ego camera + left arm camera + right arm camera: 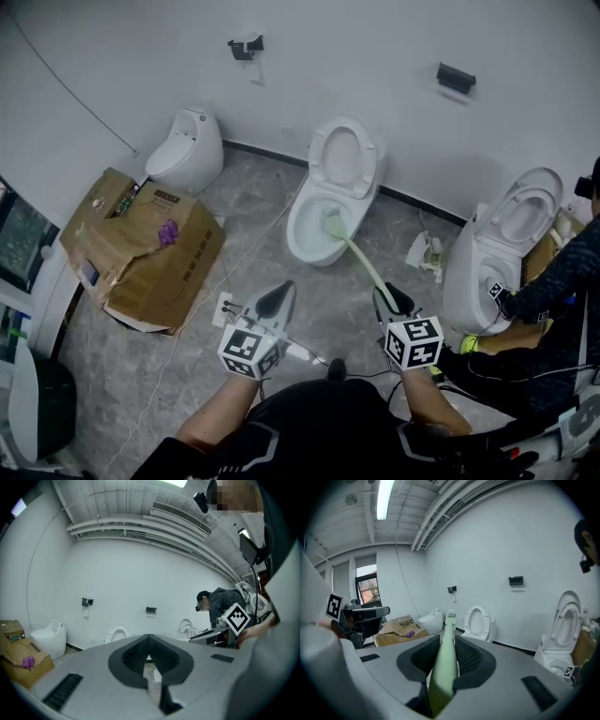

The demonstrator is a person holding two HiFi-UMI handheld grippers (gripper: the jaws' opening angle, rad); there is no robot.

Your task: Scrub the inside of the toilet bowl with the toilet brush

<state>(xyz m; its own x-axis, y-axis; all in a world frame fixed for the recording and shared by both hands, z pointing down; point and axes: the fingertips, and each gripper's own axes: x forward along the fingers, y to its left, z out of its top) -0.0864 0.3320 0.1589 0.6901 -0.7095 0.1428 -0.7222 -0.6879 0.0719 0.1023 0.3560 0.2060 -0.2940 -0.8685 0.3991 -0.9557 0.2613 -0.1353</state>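
Observation:
A white toilet (319,230) with its lid up stands against the far wall, ahead of me. In the head view my right gripper (393,298) is shut on the handle of a pale green toilet brush (361,258). The brush head (335,225) lies over the bowl's opening; I cannot tell whether it touches. In the right gripper view the brush (443,658) runs out between the jaws, its head left of the toilet (478,620). My left gripper (275,300) hangs shut and empty over the floor, left of the brush.
A crushed cardboard box (141,248) lies on the floor at left, and a small white toilet (187,150) stands behind it. A second open toilet (502,248) stands at right, with another person (562,281) crouched beside it. A power strip (225,307) with a cable lies near my left gripper.

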